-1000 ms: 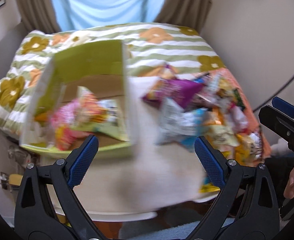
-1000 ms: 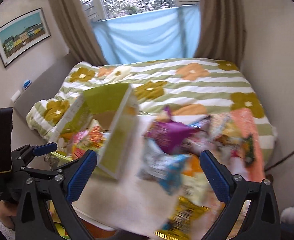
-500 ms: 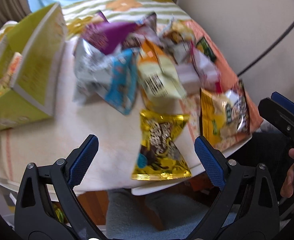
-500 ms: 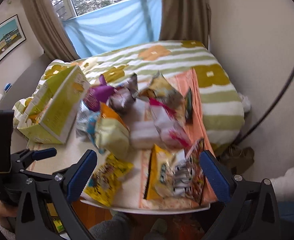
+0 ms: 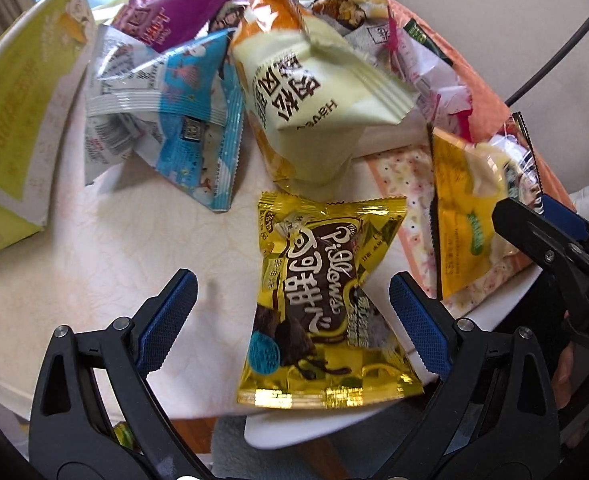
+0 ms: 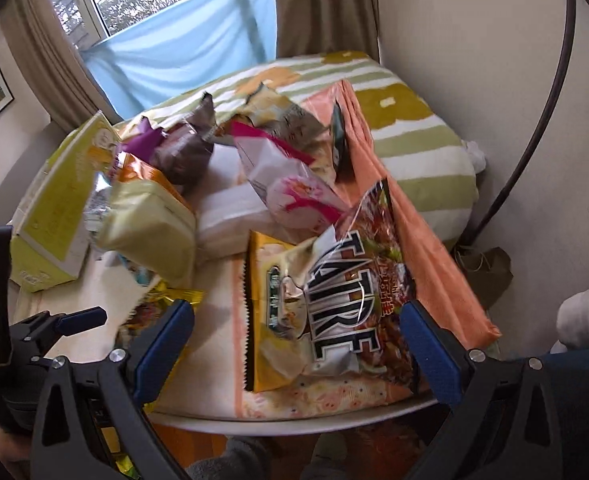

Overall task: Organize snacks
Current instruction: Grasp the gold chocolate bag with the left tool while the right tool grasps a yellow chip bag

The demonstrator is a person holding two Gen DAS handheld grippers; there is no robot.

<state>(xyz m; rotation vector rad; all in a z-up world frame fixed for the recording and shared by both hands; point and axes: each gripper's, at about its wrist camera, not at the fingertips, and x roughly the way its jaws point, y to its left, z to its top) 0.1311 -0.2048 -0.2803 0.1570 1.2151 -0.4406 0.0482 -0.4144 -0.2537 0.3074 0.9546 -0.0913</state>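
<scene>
A pile of snack bags lies on a round white table (image 5: 106, 248). In the left wrist view my left gripper (image 5: 294, 320) is open, its jaws straddling a gold "Pillows" chocolate bag (image 5: 322, 312) near the front edge. Behind it lie a cream bag (image 5: 314, 92), a blue and silver bag (image 5: 182, 120) and a purple bag (image 5: 174, 16). In the right wrist view my right gripper (image 6: 294, 352) is open over a yellow and red-brown "TATARE" bag (image 6: 326, 312). A pink and white bag (image 6: 290, 188) lies behind. A yellow-green cardboard box (image 5: 14, 120) stands at the left.
The right gripper also shows at the right edge of the left wrist view (image 5: 554, 248). An orange cloth (image 6: 422, 248) hangs over the table's right side. A striped flowered bed (image 6: 406, 136) lies behind the table, with a wall and black cable (image 6: 534, 120) to the right.
Both grippers have swung right, away from the box, and dropped closer to the table. The gold bag now lies between the left jaws; the TATARE bag between the right jaws.
</scene>
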